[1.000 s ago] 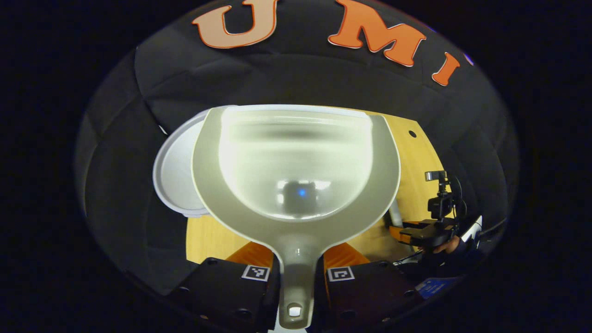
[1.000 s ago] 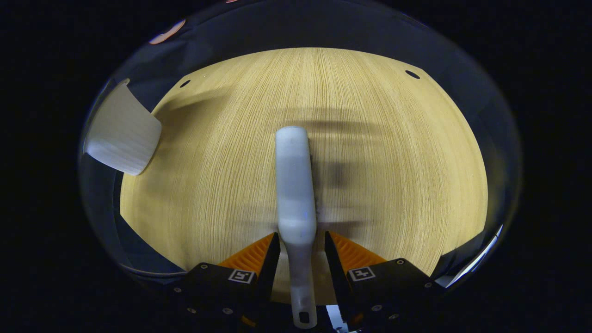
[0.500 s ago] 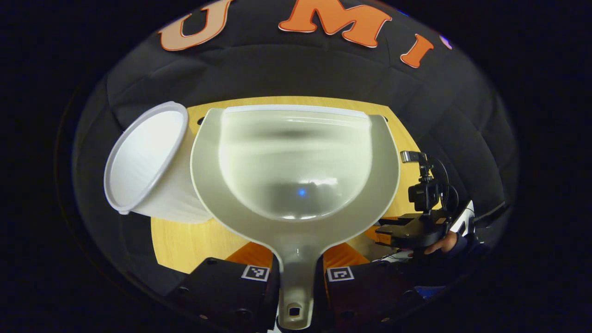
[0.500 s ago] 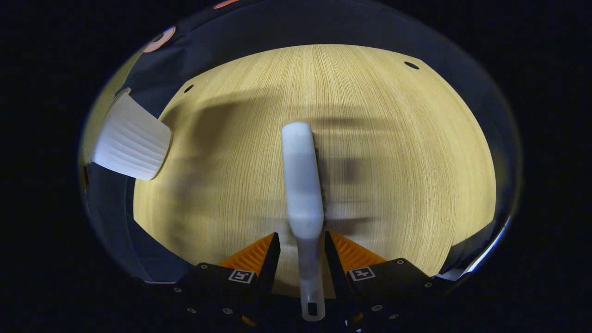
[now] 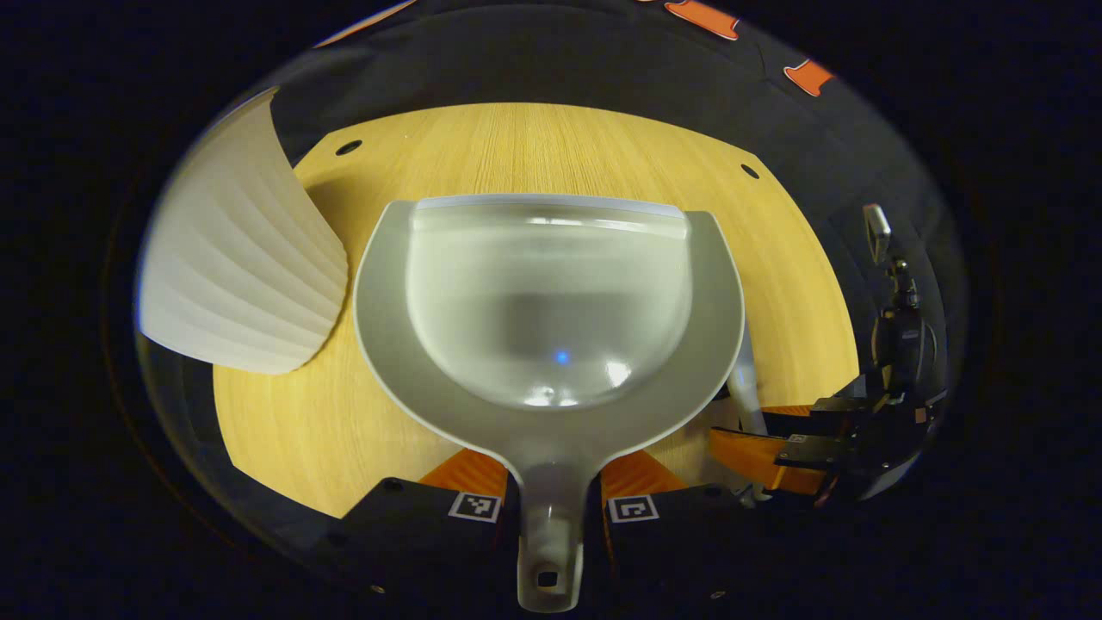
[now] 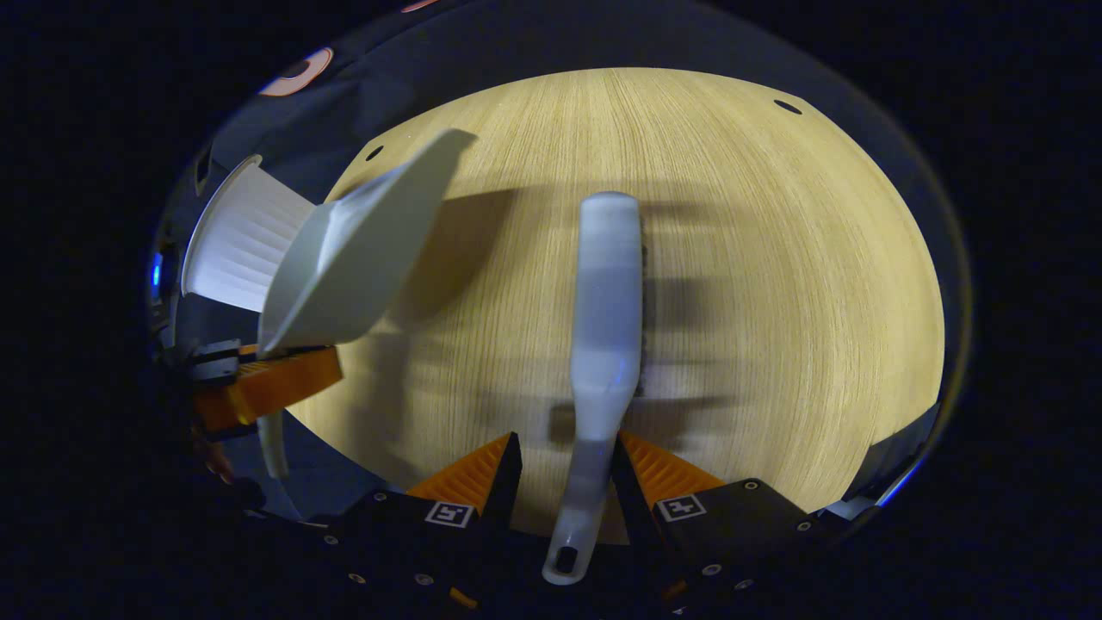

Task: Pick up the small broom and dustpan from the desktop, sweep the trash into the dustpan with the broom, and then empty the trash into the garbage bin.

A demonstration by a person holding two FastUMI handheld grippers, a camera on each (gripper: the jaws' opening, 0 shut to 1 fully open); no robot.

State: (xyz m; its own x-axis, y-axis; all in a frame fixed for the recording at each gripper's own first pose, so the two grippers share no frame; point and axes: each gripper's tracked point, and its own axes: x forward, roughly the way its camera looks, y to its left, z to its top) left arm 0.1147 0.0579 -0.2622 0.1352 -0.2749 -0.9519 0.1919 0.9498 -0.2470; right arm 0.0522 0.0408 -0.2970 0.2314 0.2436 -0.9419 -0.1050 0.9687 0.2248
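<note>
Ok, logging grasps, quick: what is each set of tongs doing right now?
Left tongs: closed on the dustpan handle.
Right tongs: closed on the broom handle.

The dustpan [image 5: 551, 344] looks like smooth, shiny plastic, with bright spots of light in its bowl. The broom [image 6: 607, 293] handle is smooth plastic too, but dull, not shiny. The table [image 6: 775, 258] looks like wood, with fine lines running along it and a flat, matt top. The white bin [image 5: 241, 267] has ribbed sides and looks like matt plastic.
</note>
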